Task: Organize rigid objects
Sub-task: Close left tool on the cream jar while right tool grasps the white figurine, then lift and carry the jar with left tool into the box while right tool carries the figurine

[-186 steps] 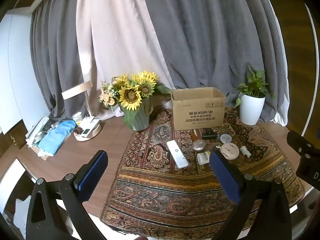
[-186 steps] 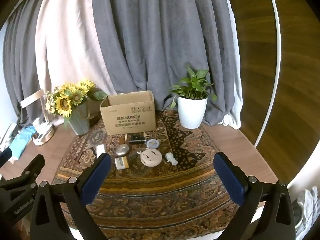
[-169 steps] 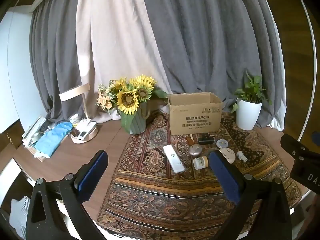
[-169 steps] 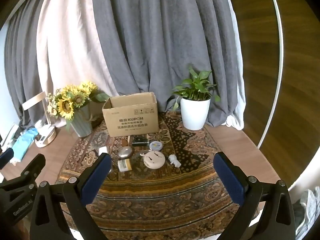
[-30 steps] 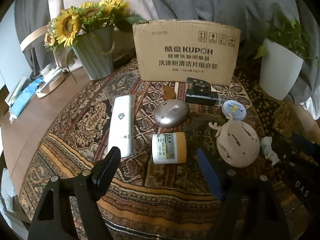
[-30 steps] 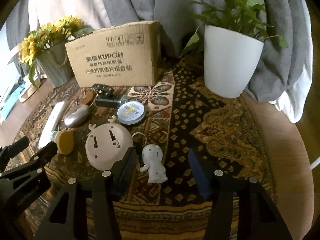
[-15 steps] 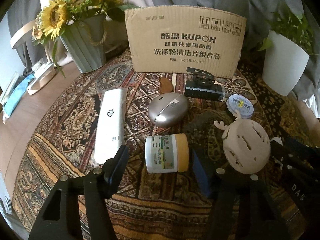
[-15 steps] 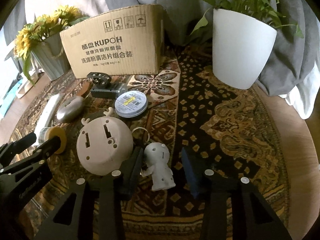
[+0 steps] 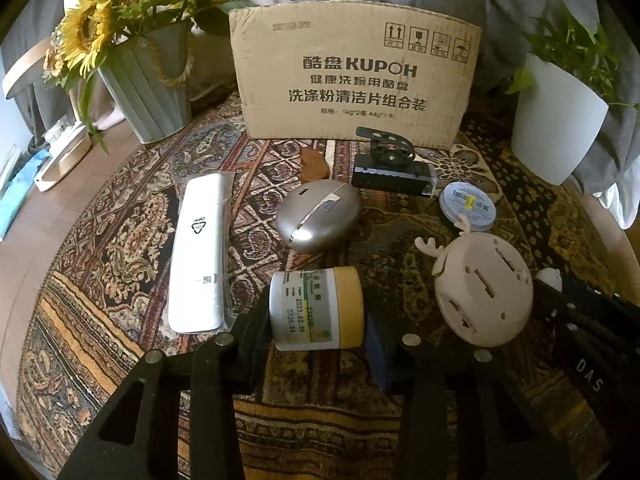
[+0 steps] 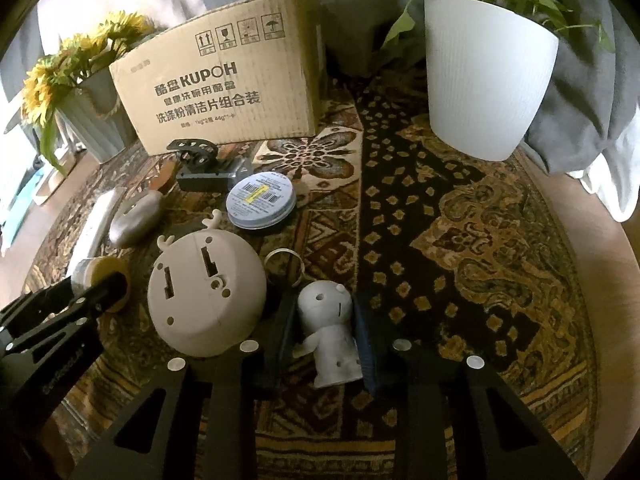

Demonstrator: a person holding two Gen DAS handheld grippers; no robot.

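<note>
A white jar with a yellow lid (image 9: 316, 308) lies on its side on the patterned rug. My left gripper (image 9: 316, 320) has closed on it, one finger at each end. A small white figurine (image 10: 330, 336) lies on the rug, and my right gripper (image 10: 326, 340) has closed on its body. A beige round deer-shaped box (image 9: 484, 292) (image 10: 206, 294) lies between the two grippers. A grey oval case (image 9: 318, 216), a white flat bar (image 9: 200, 248), a round tin (image 10: 260, 200) and a black clamp device (image 9: 390, 166) lie farther back. An open cardboard box (image 9: 356, 76) (image 10: 216, 92) stands behind them.
A vase of sunflowers (image 9: 144, 80) stands back left, and a white plant pot (image 10: 484, 72) back right. Grey curtains hang behind. The bare wooden table (image 9: 48, 208) shows at the left, with a blue cloth (image 9: 16, 196) near its edge. A metal key ring (image 10: 284, 266) lies by the figurine.
Both grippers came down from high above the table to the rug. The left jaws closed around the jar and the right jaws closed around the figurine.
</note>
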